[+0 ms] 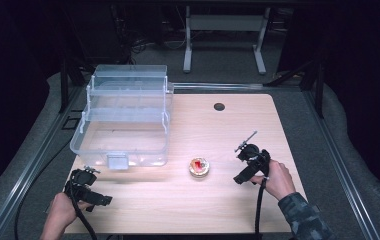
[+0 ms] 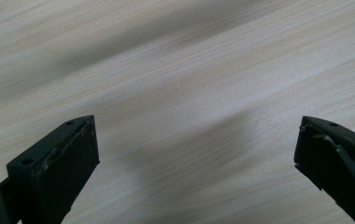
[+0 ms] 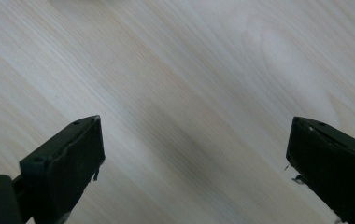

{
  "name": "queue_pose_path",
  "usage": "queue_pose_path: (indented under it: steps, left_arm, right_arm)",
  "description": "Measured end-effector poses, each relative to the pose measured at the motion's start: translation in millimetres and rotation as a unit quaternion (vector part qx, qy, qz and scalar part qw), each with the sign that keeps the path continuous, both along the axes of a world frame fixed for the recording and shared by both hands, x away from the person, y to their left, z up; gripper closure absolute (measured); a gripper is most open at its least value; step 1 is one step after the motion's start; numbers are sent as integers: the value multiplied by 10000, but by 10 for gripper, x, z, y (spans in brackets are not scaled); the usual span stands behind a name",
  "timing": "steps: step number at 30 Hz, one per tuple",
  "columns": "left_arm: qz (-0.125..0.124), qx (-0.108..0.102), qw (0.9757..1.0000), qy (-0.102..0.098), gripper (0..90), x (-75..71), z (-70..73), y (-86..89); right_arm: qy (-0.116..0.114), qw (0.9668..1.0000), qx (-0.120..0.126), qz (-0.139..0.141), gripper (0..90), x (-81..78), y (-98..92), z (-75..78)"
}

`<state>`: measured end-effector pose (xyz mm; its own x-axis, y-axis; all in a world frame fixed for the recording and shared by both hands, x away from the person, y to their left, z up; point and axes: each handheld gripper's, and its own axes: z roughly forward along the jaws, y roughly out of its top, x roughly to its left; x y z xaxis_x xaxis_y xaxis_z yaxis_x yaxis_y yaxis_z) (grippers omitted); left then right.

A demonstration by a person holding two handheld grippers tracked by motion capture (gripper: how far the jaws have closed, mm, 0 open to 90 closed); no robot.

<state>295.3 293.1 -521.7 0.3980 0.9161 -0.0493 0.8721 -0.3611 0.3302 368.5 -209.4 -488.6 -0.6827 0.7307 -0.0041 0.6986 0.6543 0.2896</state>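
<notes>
Small round thing (image 1: 199,167) sitting on the counter (image 1: 218,200) just below the middle of the high view – pale, shallow, dish-like, with something red and orange on top; too small in frame to say whether a little cup, a capped tin or a piece of food. Probably light and fairly stiff at the rim, likely to skid on the smooth wood if nudged from one side, and the red topping possibly soft, so best pinched across the outer rim from two opposite sides, low down, not from above through the topping. Right gripper (image 1: 243,172) nearest to it, a little to its right in the frame, held in a hand with a camouflage sleeve; fingers (image 3: 68,163) spread wide over bare wood grain, nothing between them. Left gripper (image 1: 90,195) at lower left of the high view, well apart from the round thing, fingers (image 2: 59,163) likewise spread wide and empty above the counter. Clear plastic tiered box (image 1: 123,120) standing open at upper left, near the round thing's upper-left side but not touching it – its front latch and stepped trays the one bulk to steer round. Small dark hole (image 1: 219,106) in the counter farther up, out of the way. Open path between right gripper and round thing.
</notes>
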Motion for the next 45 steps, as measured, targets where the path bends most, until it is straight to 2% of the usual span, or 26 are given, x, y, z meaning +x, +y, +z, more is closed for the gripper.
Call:
queue_pose_path:
  steps: [1,2,5,6,9,12,13,14,15,16,17,18,21,24,29,31,39,45]
  left_arm:
    - [-1,11,10000,7,2,-3,-1,3]
    - [7,21,10000,-7,2,-8,-4,7]
    - [23,33,10000,15,2,-28,-9,24]
    - [33,30,10000,8,2,-36,-10,32]
    - [87,30,10000,-5,2,-63,-10,54]
    - [99,36,9999,-12,2,-90,-10,69]
    - [116,42,9999,-17,2,-99,-11,72]
    - [119,32,9999,-1,2,-108,-12,78]
    - [133,38,9999,-11,2,-116,-13,85]
    - [136,51,9999,-14,2,-124,-14,94]
    - [164,42,9999,-6,2,-132,-14,100]
    - [159,47,9999,-5,2,-138,-16,110]
    - [177,52,9998,0,2,-156,-21,120]
    - [160,51,9999,1,2,-161,-21,128]
    - [174,44,9998,-7,2,-160,-21,124]
    - [164,50,9999,-15,2,-160,-21,122]
    - [172,76,9998,-42,2,-156,-25,145]
    - [173,88,9998,-52,2,-157,-24,149]
  right_arm:
    - [5,10000,-17,48,37,16,50,3]
    - [-22,9998,-183,69,36,29,106,19]
    - [5,9997,58,223,34,98,237,7]
    - [30,9995,93,300,33,144,325,10]
    - [33,9992,128,365,31,186,415,13]
    - [47,9988,124,475,28,244,552,11]
    - [33,9988,-49,488,27,256,605,21]
    - [28,9983,-50,577,23,288,700,4]
    - [28,9983,-50,577,23,288,700,4]
    - [104,9974,163,697,20,324,783,-26]
    - [104,9974,163,697,20,324,783,-26]
    - [34,9976,-141,677,19,327,839,-6]
    - [124,9966,166,797,7,380,966,-49]
    - [142,9963,17,853,0,419,1097,-87]
    - [209,9955,48,923,0,456,1204,-141]
    - [132,9952,78,969,0,462,1267,-171]
    - [224,9944,-206,1016,3,511,1413,-309]
    - [249,9938,-315,1039,70,537,1453,-365]
